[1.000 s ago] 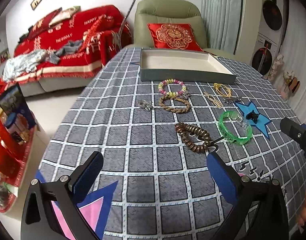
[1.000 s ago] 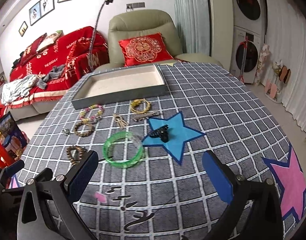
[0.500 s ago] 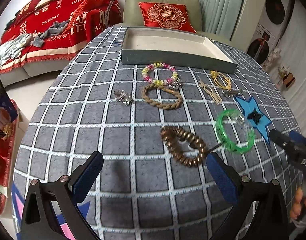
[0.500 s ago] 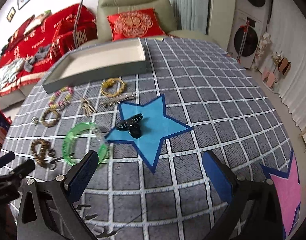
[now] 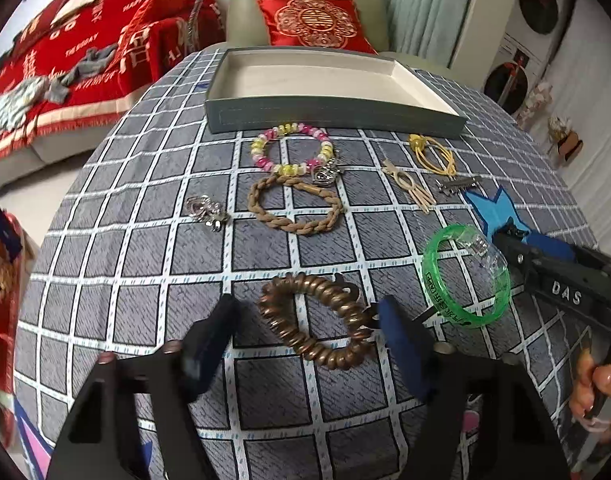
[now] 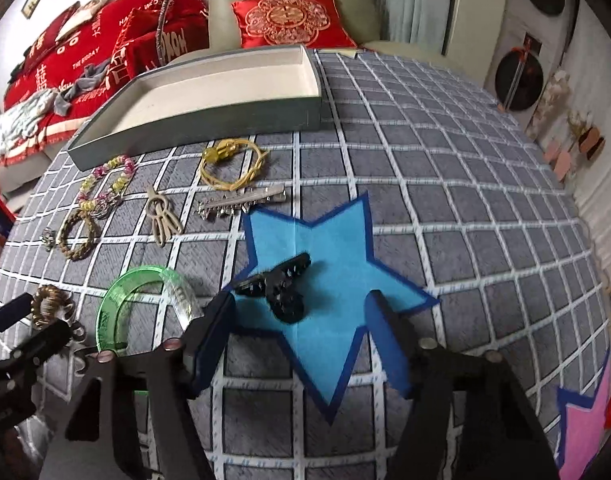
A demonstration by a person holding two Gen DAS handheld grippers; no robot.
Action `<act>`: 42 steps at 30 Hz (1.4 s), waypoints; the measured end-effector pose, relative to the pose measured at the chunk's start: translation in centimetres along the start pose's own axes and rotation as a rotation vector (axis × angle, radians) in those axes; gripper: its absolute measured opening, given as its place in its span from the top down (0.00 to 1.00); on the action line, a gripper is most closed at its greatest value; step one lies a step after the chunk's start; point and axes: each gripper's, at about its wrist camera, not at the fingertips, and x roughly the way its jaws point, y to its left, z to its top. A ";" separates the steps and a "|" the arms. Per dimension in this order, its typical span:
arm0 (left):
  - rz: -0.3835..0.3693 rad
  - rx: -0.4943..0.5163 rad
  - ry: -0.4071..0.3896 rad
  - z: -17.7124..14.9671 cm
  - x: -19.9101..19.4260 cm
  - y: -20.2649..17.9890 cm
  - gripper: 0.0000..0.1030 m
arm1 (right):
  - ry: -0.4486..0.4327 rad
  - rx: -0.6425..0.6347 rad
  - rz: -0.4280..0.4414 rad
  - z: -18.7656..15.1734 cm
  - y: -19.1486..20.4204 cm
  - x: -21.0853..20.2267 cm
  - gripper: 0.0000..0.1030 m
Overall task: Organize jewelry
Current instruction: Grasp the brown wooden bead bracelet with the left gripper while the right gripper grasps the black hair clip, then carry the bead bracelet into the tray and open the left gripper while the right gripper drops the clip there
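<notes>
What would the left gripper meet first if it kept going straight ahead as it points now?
Most likely the brown bead bracelet, lying on the tablecloth between the left gripper's open fingers. How high the tips sit above it is unclear.

1. The left gripper (image 5: pixel 309 330) is held low with its jaws spread apart.
2. The right gripper (image 6: pixel 299 334) is likewise held low, jaws spread, nothing gripped.
</notes>
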 end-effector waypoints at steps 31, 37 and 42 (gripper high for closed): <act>-0.250 0.018 -0.144 10.7 -6.2 2.5 0.65 | -0.121 0.060 0.190 8.2 0.2 -5.7 0.81; -0.228 0.022 -0.177 16.8 -4.8 2.7 0.65 | -0.177 0.014 0.199 13.8 1.3 -5.8 0.81; -0.195 0.020 -0.198 21.4 -1.7 2.9 0.65 | -0.168 -0.004 0.214 19.1 2.3 -3.1 0.81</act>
